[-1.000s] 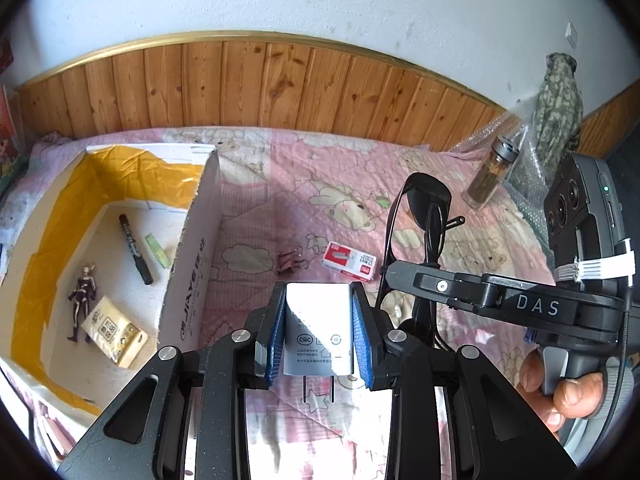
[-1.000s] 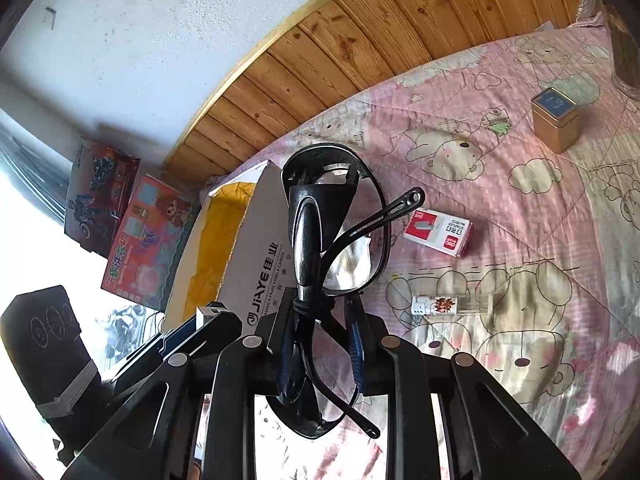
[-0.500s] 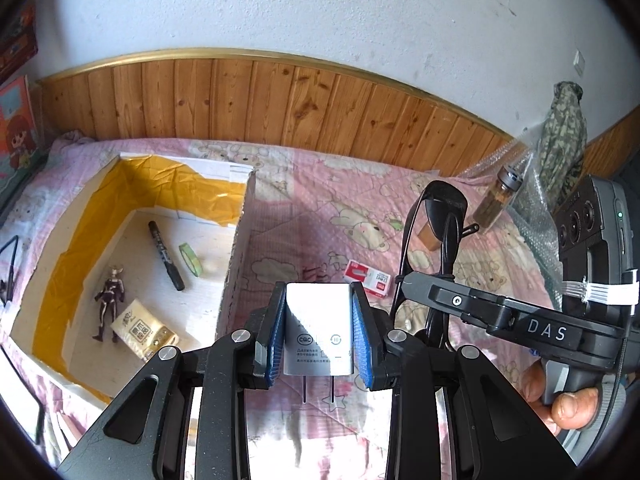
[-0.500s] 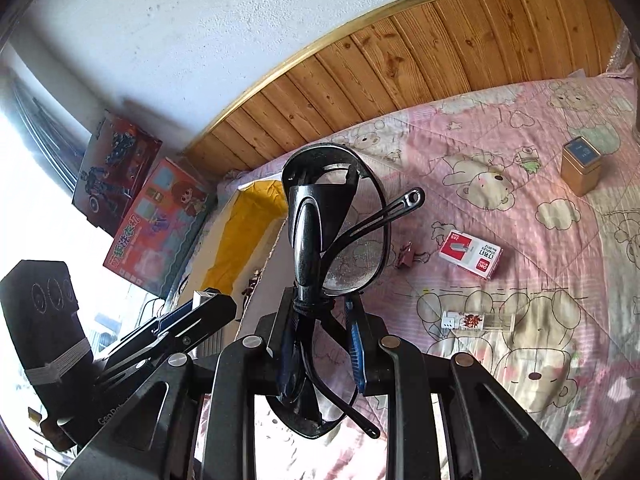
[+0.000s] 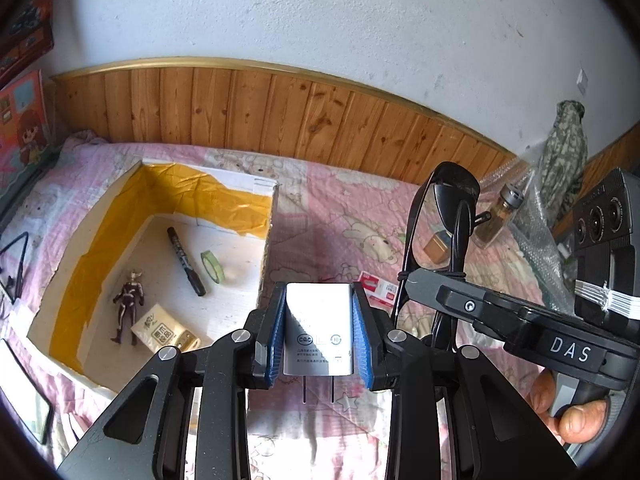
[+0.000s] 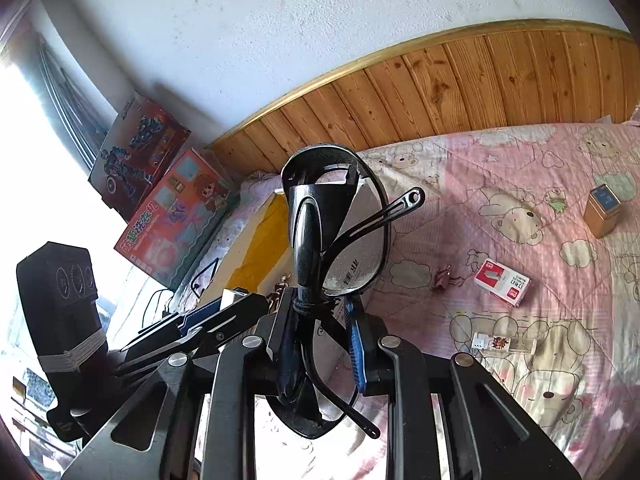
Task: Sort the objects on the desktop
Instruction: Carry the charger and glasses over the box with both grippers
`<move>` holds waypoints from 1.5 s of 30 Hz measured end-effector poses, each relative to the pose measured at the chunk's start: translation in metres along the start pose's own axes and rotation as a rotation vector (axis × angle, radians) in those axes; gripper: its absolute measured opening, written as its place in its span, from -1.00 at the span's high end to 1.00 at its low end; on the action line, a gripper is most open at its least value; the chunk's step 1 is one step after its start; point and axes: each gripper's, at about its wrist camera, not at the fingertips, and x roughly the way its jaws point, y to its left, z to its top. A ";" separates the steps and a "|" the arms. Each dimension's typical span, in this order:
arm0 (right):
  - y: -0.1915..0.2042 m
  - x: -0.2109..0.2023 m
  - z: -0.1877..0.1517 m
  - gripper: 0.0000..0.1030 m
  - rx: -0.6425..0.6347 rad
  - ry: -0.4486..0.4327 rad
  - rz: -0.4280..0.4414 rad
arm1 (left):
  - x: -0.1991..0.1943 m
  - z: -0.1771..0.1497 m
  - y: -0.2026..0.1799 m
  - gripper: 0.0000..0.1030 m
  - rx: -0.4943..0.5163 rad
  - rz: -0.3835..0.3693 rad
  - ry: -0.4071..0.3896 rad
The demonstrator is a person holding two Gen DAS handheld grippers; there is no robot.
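My left gripper [image 5: 319, 297] is shut on a white charger plug [image 5: 318, 328], prongs pointing down, held above the pink bedspread just right of the cardboard box [image 5: 267, 240]. The box is lined with yellow tape and holds a black marker [image 5: 186, 256], a green tape roll [image 5: 212, 266], a toy figure [image 5: 128, 306] and a small packet [image 5: 164, 332]. My right gripper [image 6: 322, 314] is shut on folded black glasses [image 6: 316, 216], which stick up from the jaws. In the left wrist view the glasses [image 5: 454, 196] stand close on the right.
On the bedspread lie a red-and-white staple box [image 6: 502, 282], a binder clip [image 6: 446, 280], a gold tin [image 6: 602, 210] and a small clear packet [image 6: 492, 342]. A glass bottle [image 5: 500, 216] and bubble wrap sit at the far right. Toy boxes [image 6: 172, 216] lean against the wall.
Both grippers have risen and drifted toward the box while keeping their loads. The box interior shows more fully in the left view. The right view has rolled nearer level.
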 end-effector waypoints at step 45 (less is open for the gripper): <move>0.115 0.155 0.049 0.52 -0.478 0.186 -0.264 | 0.051 -0.007 0.131 0.41 -0.368 -0.060 0.214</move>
